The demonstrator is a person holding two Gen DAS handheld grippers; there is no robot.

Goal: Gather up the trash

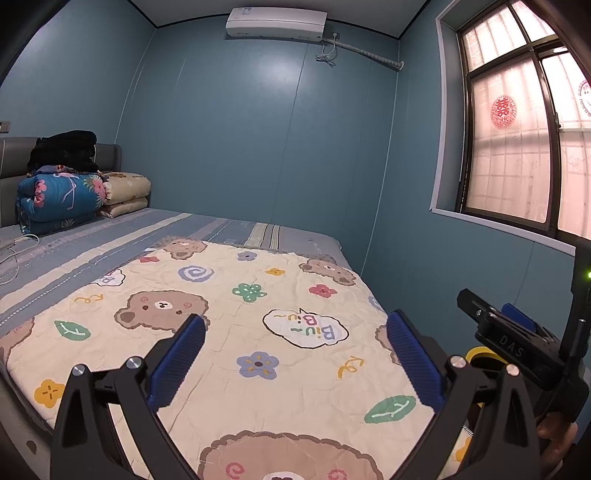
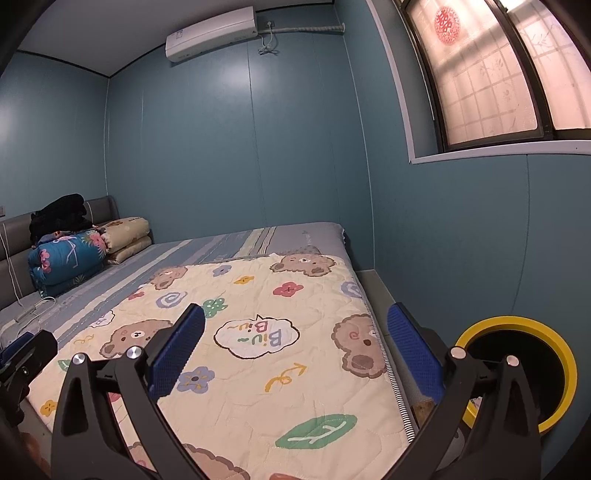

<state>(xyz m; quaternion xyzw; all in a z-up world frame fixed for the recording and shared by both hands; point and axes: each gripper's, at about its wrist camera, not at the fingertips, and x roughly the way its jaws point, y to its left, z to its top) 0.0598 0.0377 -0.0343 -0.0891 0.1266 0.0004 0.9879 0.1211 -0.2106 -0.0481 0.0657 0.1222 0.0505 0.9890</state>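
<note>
- My left gripper point(image 1: 295, 354) is spread wide, its blue pads point(image 1: 177, 360) well apart with nothing between them — it hangs over the near end of the bed.
- My right gripper point(image 2: 295, 354) is just as wide open and empty, over the bed's right edge; in the left wrist view it shows as a black body at the right, with my hand point(image 1: 554, 435) under it.
- Below both lies a cream quilt point(image 1: 258, 314) printed with bears, flowers and a "Biu Biu" bubble, flat on a blue-grey striped sheet point(image 1: 92, 251).
- I can see no loose trash on the quilt; the yellow-rimmed bin point(image 2: 517, 369) stands on the floor just beside the bed's right side, near the blue wall — its inside is dark.
- Farther off, folded bedding point(image 1: 59, 199) with a black garment on top is stacked against the grey headboard point(image 1: 107, 155).
- A white cable point(image 1: 14, 254) trails on the sheet near that stack.
- Farthest, an air conditioner point(image 1: 275, 22) sits high on the wall, and a window point(image 1: 517, 147) is at the right.
</note>
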